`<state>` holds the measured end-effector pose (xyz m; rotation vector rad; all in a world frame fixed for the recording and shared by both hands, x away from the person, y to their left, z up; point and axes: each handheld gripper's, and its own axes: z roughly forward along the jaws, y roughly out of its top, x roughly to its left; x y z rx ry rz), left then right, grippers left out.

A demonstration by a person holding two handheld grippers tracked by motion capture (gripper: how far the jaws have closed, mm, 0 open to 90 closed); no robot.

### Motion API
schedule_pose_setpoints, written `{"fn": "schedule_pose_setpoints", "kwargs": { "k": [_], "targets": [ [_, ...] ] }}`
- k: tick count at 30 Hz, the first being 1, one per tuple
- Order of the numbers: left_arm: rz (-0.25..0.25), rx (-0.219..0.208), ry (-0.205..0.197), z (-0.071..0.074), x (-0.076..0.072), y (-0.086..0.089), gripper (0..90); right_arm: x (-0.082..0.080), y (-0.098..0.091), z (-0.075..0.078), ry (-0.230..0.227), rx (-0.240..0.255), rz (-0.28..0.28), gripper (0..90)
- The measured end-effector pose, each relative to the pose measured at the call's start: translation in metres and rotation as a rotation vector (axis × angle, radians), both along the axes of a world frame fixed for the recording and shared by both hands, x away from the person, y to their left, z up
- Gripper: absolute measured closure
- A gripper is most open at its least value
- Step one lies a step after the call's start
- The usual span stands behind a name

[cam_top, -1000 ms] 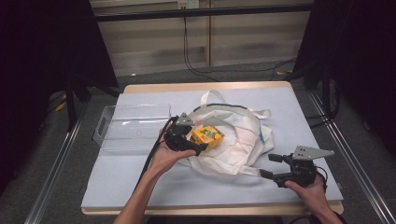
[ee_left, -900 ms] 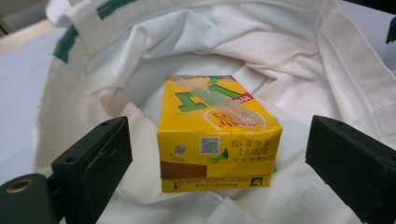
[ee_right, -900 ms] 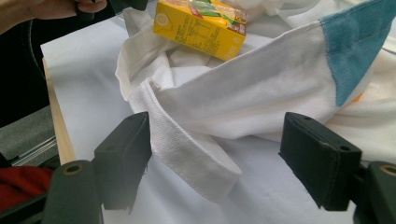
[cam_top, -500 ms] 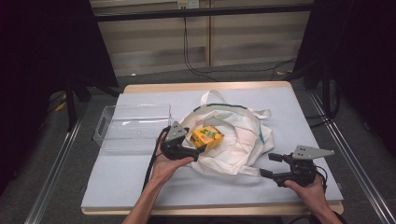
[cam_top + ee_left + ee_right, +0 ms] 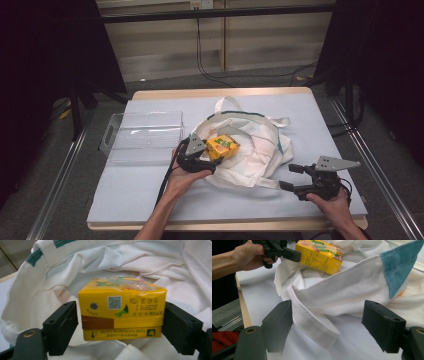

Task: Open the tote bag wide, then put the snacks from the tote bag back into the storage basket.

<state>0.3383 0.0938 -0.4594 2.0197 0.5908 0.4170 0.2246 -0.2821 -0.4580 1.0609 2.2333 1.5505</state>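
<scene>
— Any print we can read? 
— On the yellow carton [image 5: 121,312], upside down in the left gripper view: "PLEASE FLATTEN BEFORE..." along the lower strip, rest too small. 
— Anything else on it? 
— QR code and a date stamp; we can't make out the digits.

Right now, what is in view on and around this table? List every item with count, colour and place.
juice carton: 1, yellow, over the open bag, between the left jaws
tote bag: 1, white with teal trim, table centre
bag strap: 1, white, lying between the right jaws, untouched
plastic tray: 1, clear, left of the bag
table: 1, pale blue-grey top
left gripper: 1, black, jaws just closing around the carton, pads at its sides
right gripper: 1, black, jaws open, near right edge
</scene>
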Motion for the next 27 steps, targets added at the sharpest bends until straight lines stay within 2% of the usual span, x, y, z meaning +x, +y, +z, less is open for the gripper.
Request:
{"fn": "schedule_pose_setpoints", "kwargs": {
  "k": [1,2,6,9,14,15,16,21,26,27],
  "targets": [
    [0.026,0.005,0.018,0.000,0.001,0.000,22.7,0.000,0.000,0.000,0.000,-0.001,0.001,24.4],
    [0.026,0.005,0.018,0.000,0.001,0.000,26.0,0.000,0.000,0.000,0.000,-0.001,0.001,24.4],
    [0.052,0.009,0.032,0.001,0.001,0.000,27.4,0.000,0.000,0.000,0.006,0.003,0.002,24.4],
    [0.041,0.010,0.054,0.005,0.001,-0.002,27.6,0.001,0.000,0.000,0.007,0.003,0.006,24.3],
    [0.023,-0.025,0.080,0.013,-0.001,-0.002,27.8,0.001,-0.001,0.000,0.004,0.007,0.007,24.4],
    [0.015,-0.039,0.095,0.014,-0.001,-0.002,27.7,0.001,-0.001,0.000,0.004,0.009,0.006,24.3],
    [0.000,-0.040,0.105,0.016,-0.001,0.000,27.8,0.001,-0.001,0.000,0.003,0.010,0.006,24.4],
    [-0.010,-0.053,0.149,0.018,-0.001,0.003,27.8,0.001,-0.001,0.000,0.005,0.011,0.006,24.3],
    [-0.037,-0.047,0.170,0.022,-0.001,0.007,27.8,0.001,-0.002,0.001,0.005,0.013,0.004,24.3],
    [-0.044,-0.056,0.175,0.023,0.000,0.008,27.8,0.001,-0.002,0.001,0.006,0.016,0.002,24.2]
  ]
}}
